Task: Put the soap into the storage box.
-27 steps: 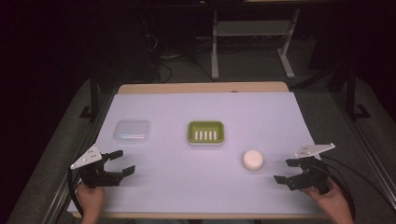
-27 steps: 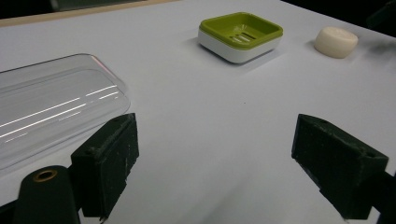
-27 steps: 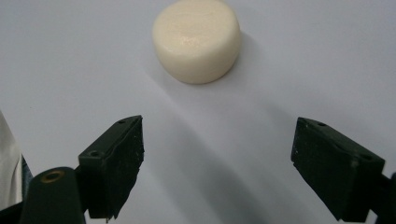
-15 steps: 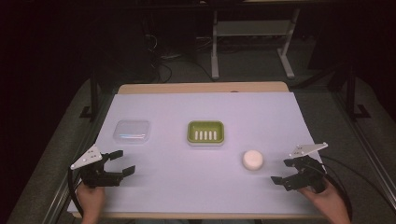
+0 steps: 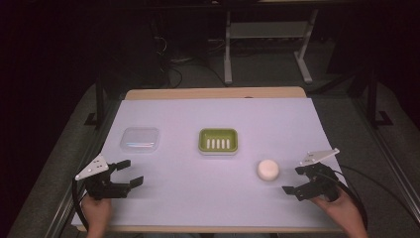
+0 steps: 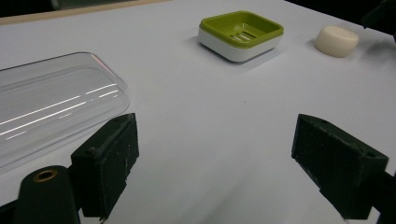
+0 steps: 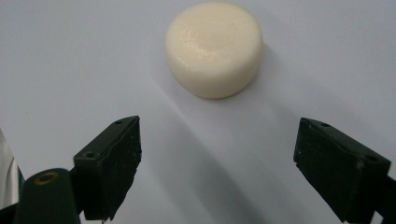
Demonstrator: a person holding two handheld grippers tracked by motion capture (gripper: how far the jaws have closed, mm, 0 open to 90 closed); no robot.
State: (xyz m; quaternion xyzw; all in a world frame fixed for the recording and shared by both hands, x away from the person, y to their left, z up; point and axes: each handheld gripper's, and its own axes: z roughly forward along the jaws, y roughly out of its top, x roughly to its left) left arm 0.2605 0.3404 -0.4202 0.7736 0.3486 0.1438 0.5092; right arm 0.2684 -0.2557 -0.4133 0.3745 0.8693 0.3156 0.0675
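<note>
The round bar of soap (image 5: 268, 170) is seen lying flat on the white table cover (image 5: 213, 124), at the near right, just to the right of and nearer than the green soap dish (image 5: 218, 141). The right gripper (image 5: 299, 179) is held just beside the soap, on its right, with the jaws spread wide and nothing between them. In the right gripper view the soap (image 7: 214, 48) is found straight ahead of the open jaws, centred between them but beyond their tips. No long axis is presented by the soap, so any approach angle is judged to suit. The left gripper (image 5: 130, 173), also spread and empty, is kept well apart at the near left, near the clear lid (image 5: 140, 139); the right hand is plainly the nearer.
</note>
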